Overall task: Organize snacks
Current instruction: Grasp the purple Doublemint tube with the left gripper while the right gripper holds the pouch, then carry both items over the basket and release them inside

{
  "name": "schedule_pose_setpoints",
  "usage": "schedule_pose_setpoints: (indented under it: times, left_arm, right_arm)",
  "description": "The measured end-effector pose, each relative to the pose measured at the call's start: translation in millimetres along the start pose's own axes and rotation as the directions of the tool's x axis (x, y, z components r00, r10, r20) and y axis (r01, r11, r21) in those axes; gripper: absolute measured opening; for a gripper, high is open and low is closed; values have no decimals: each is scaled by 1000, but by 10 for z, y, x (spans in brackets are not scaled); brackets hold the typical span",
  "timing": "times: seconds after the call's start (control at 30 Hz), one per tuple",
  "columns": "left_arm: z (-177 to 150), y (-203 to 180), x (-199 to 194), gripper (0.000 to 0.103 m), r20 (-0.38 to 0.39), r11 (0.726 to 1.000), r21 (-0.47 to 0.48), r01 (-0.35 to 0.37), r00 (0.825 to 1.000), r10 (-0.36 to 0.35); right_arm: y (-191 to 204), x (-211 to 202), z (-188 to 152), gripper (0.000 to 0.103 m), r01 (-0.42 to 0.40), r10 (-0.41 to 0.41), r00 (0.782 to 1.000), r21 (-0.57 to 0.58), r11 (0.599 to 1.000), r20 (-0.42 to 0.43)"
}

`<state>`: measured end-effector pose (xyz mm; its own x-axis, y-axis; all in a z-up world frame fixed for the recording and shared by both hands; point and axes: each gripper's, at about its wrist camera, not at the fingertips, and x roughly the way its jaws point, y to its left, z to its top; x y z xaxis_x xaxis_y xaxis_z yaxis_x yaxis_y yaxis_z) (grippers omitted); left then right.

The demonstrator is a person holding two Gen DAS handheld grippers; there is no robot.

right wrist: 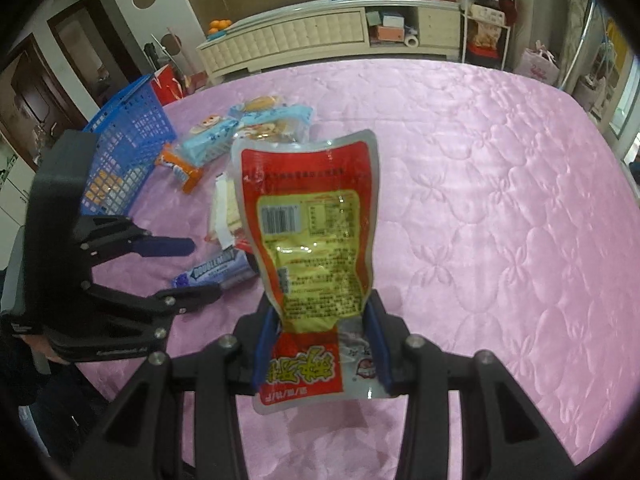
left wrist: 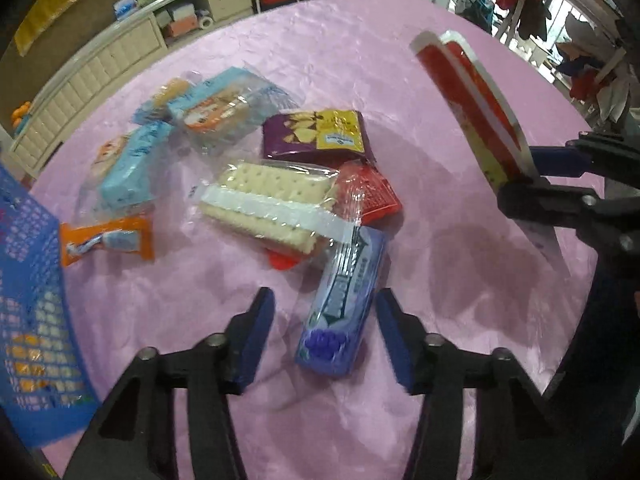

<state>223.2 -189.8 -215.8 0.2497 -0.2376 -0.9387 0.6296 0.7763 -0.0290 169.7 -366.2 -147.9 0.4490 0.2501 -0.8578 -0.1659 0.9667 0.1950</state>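
A purple gum pack (left wrist: 340, 304) lies on the pink quilted cloth (left wrist: 440, 280). My left gripper (left wrist: 325, 298) straddles it, open, with a gap between each blue pad and the pack. My right gripper (right wrist: 322, 348) is shut on a red and yellow snack pouch (right wrist: 312, 216), held upright above the cloth. The left wrist view shows that pouch (left wrist: 472, 104) edge-on at the right. In the right wrist view the left gripper (right wrist: 207, 268) sits at the left around the gum pack (right wrist: 216, 270).
A blue mesh basket (left wrist: 28, 280) stands at the left edge, with some packets inside. Loose snacks lie beyond the gum: crackers (left wrist: 272, 200), a purple chip bag (left wrist: 316, 132), a red packet (left wrist: 372, 196), light blue packs (left wrist: 128, 168) and an orange packet (left wrist: 108, 240).
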Motion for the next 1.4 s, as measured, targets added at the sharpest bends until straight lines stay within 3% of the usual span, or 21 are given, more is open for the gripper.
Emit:
schedule_pose_setpoints:
  times: [0.07, 0.17, 0.37, 0.63, 0.87, 1.1, 1.4]
  left_arm:
    - [23, -52, 62, 33, -22, 999, 22, 34, 999, -33]
    - [30, -151, 79, 31, -26, 998, 70, 5, 1000, -3]
    - [-7, -209, 8, 30, -5, 1000, 30, 5, 1000, -5]
    - [-201, -63, -482, 29, 89, 999, -42, -22, 996, 25]
    - [-461, 103, -1227, 29, 219, 996, -85, -34, 974, 52]
    - [-749, 555, -1776, 29, 290, 982, -165, -87, 948, 133]
    - [-1112, 1359, -2266, 29, 283, 941, -281, -186, 921, 267]
  right_arm:
    - [-16, 19, 3, 46, -1, 1, 1000, 5, 1000, -3]
    - [-7, 22, 11, 46, 2, -2, 1000, 2, 1000, -6]
    - [24, 5, -25, 47, 7, -7, 1000, 2, 1000, -20]
    - [213, -213, -2, 47, 11, -11, 1000, -26, 1000, -8]
    - [647, -433, 106, 46, 3, -1, 1000, -93, 996, 23]
    - [1258, -554, 341, 47, -36, 48, 997, -183, 982, 63]
    - [1949, -443, 740, 47, -116, 141, 986, -251, 961, 85]
